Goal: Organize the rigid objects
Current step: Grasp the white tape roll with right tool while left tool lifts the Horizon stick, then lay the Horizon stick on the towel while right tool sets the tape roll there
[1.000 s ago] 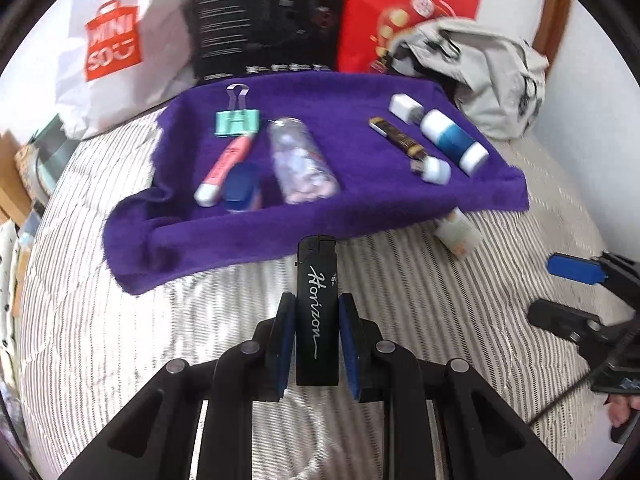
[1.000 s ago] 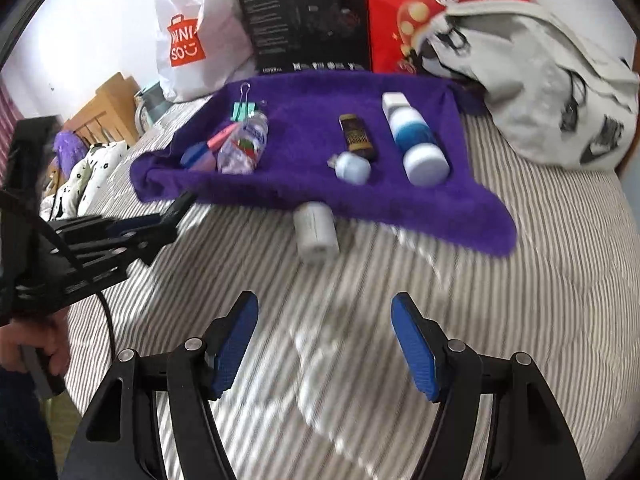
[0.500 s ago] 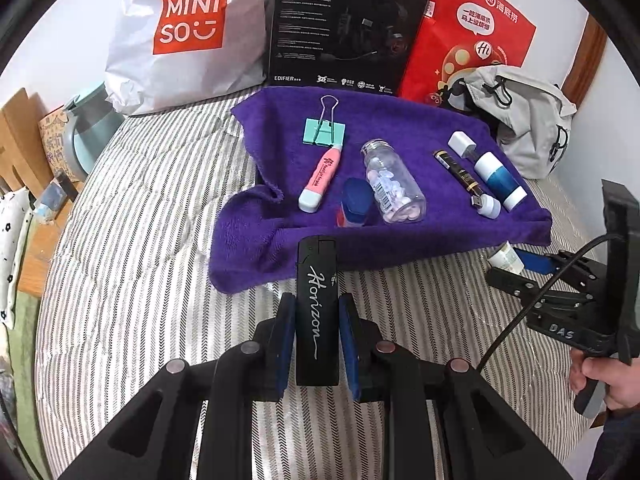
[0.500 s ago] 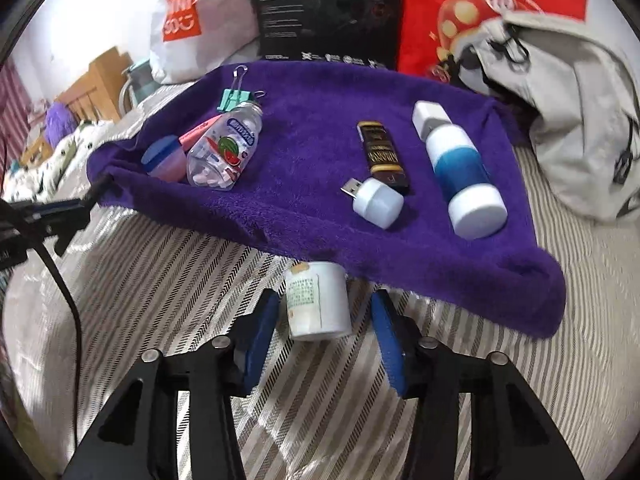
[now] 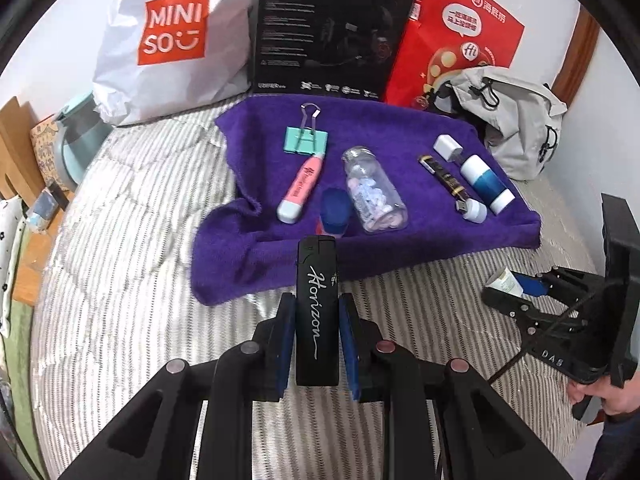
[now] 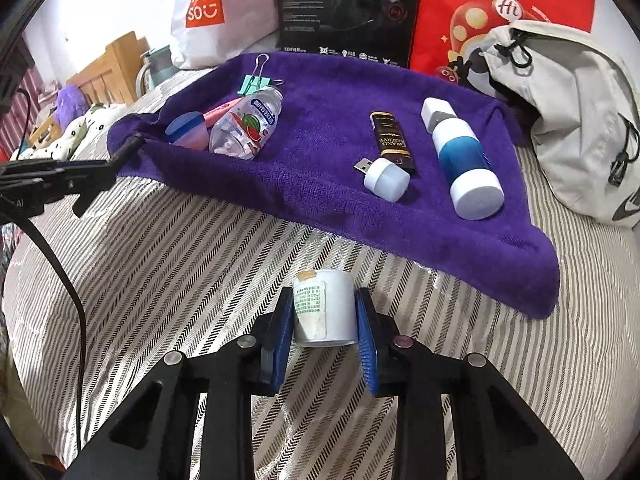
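Striped bedding [image 5: 132, 280] covers the bed, with a purple towel [image 5: 400, 240] spread across its far half.

On the left gripper [image 5: 316, 312], the blue pads [image 5: 285, 340] pinch a black lighter [image 5: 317, 312] lettered "Horizon". It stands lengthwise between them, its top reaching past the fingertips toward the towel's near edge.

On the right gripper [image 6: 325, 316], the pads [image 6: 366, 344] press both sides of a small white bottle [image 6: 325, 308], which lies with its labelled side facing left and its base toward the camera, just short of the towel's near edge. From the left view that bottle [image 5: 505, 281] shows between the right fingers, above the bedding, and a hand [image 5: 616, 394] grips the handle.

Farther out, on the towel, lie a green clip [image 5: 306, 140], a pink pen [image 5: 302, 188], a blue cap [image 5: 335, 210] and a clear bottle [image 5: 374, 192] to the left. To the right are a dark stick [image 6: 392, 140], a USB light [image 6: 386, 178] touching it, a white-and-blue tube [image 6: 464, 160] and a white cube [image 6: 437, 114] at the tube's far end.

Behind the towel stand a white bag [image 5: 168, 40], a black box [image 5: 332, 28] and a red bag [image 5: 456, 36], with a grey backpack [image 6: 568, 120] to the right.
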